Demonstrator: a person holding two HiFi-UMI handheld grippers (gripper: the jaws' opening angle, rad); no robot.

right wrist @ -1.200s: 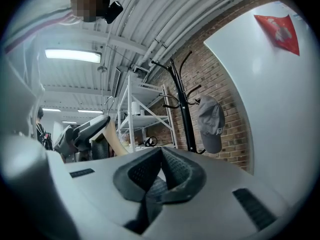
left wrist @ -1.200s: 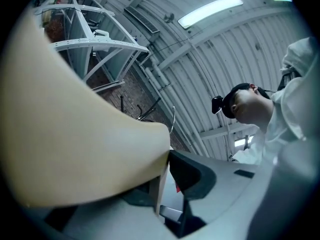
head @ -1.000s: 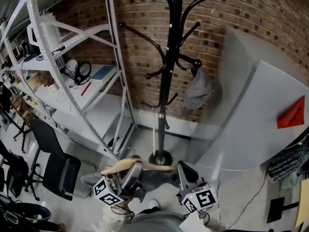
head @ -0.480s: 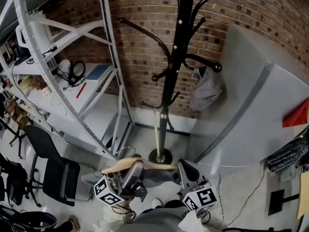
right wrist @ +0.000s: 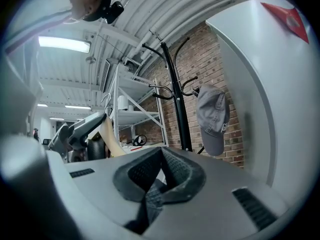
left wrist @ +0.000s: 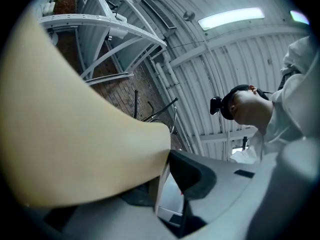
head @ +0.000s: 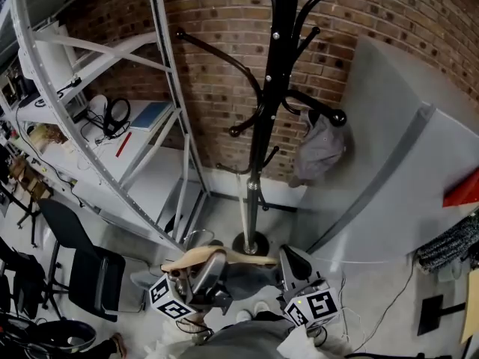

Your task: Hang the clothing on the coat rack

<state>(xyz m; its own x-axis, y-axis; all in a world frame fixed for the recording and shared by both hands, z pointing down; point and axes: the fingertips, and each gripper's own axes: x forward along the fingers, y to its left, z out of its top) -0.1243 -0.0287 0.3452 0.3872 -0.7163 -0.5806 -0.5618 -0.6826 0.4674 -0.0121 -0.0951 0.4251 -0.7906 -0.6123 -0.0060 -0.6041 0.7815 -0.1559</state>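
Okay, so the person stands right in front of the black coat rack (head: 262, 126), which rises against the brick wall (head: 217, 66) with a grey cap (head: 318, 149) on 1 of its lower hooks. The 2 grippers sit low near the body, well short of the rack. The left gripper (head: 213, 264) has its fingers clamped on a wooden hanger (head: 224, 256), which fills most of the left gripper view and lies roughly level across toward the other side. The right gripper (head: 288, 262) looks closed too, fingers pinched narrow with a fold of the dark grey garment (head: 251, 275) caught between the pads. That garment hangs under the hanger, between both grippers, above the floor by the rack's round base. Metal shelving (head: 112, 88) stands off to the left, with an office chair (head: 82, 253) beside it.
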